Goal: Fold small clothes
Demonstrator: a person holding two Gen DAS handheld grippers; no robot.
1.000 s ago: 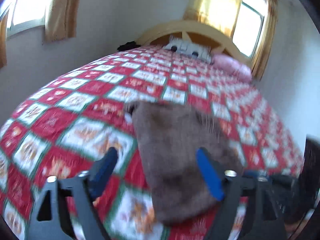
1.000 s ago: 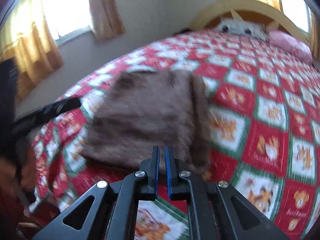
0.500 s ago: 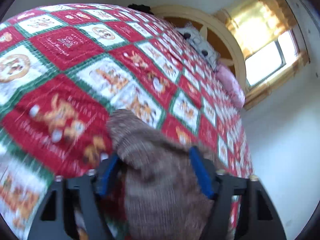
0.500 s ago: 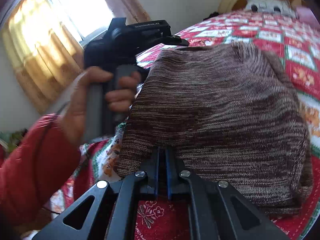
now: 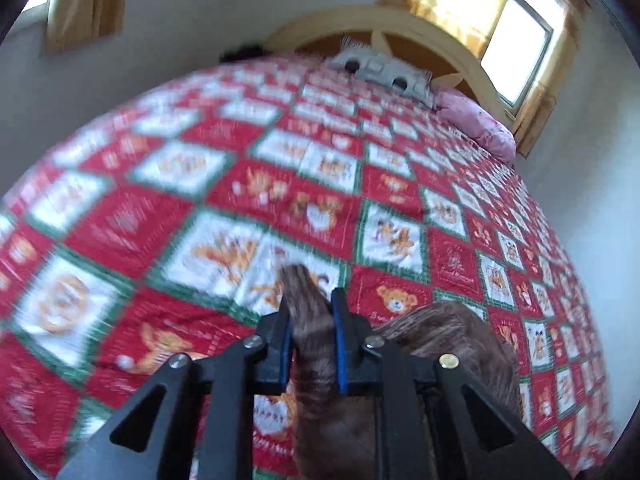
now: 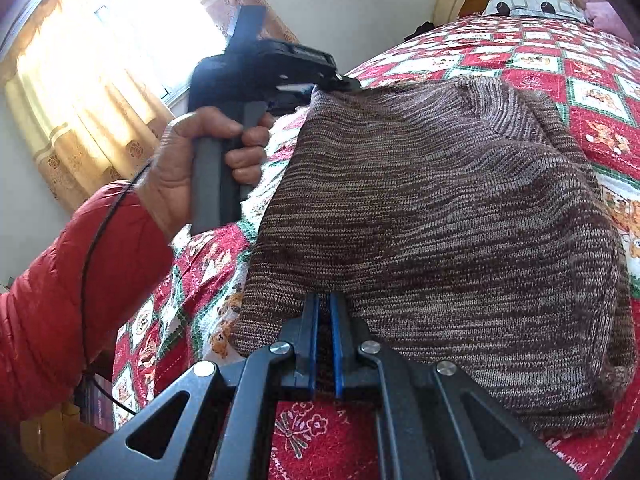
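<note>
Bedspread [image 5: 132,220] lies open up to pillows [image 5: 472,128].

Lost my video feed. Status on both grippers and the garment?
Left gripper just closed on brown knit garment corner. Right gripper shut on its near edge. Nothing in the way.

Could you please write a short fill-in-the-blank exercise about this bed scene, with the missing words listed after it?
1. The brown knitted garment lies on a quilt checked in red, white and ____.
2. The left gripper has just been closing its jaws, and a fold of the ____ is between them.
3. The hand holding the left gripper comes out of a ____ sleeve.
4. The right gripper is ____ on the garment's near edge.

Missing words: green; garment; red; shut
</note>
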